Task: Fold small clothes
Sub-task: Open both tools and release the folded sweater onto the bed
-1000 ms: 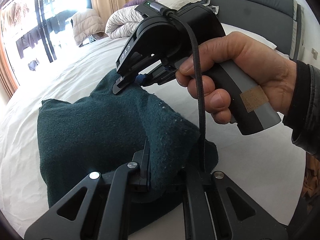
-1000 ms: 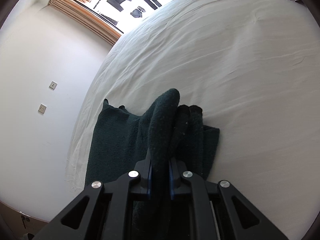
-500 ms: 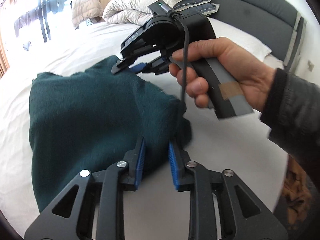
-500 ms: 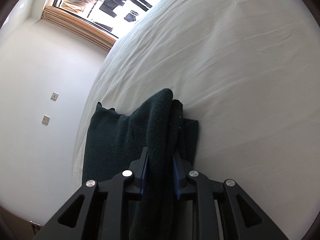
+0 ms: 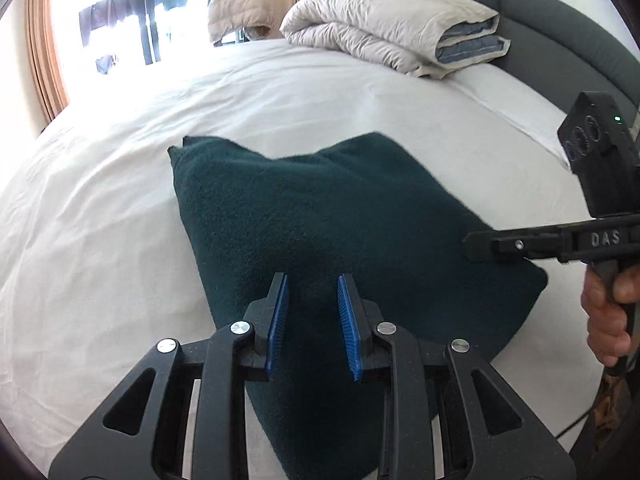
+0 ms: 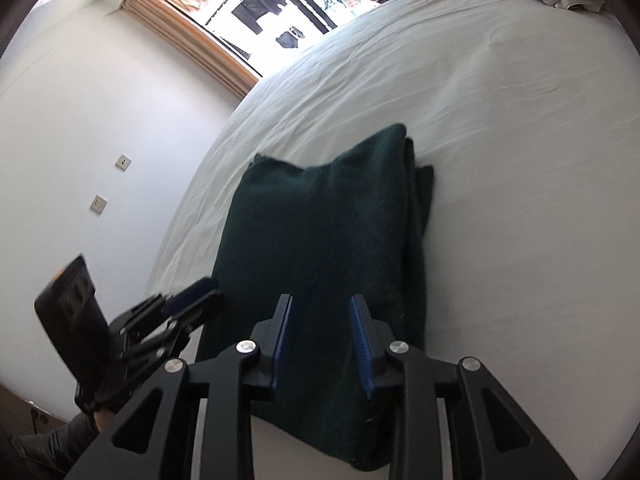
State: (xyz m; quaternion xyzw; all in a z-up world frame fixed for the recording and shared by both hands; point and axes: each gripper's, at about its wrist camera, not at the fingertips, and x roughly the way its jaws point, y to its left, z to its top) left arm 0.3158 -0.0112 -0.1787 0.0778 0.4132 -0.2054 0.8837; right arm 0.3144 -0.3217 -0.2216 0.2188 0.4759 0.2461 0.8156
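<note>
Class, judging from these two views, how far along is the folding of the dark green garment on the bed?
Done: the dark green garment lies folded on the white bed sheet, layers stacked along one edge. In hand: nothing; the left hand-held gripper is open, the right hand-held gripper opening, both free of cloth. Left: perhaps another fold or tidying.

Fuzzy matt green cloth

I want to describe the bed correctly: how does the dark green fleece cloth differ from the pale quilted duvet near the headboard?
The dark green fleece cloth is deep green and fuzzy; the pale quilted duvet is off-white and puffy, with a blue side showing at its fold. The cloth lies low, in a few layers, in the middle of the white bed sheet; the duvet is a thick bundle by the grey headboard, with cushions on top. Both are folded and lie on the bed.
</note>
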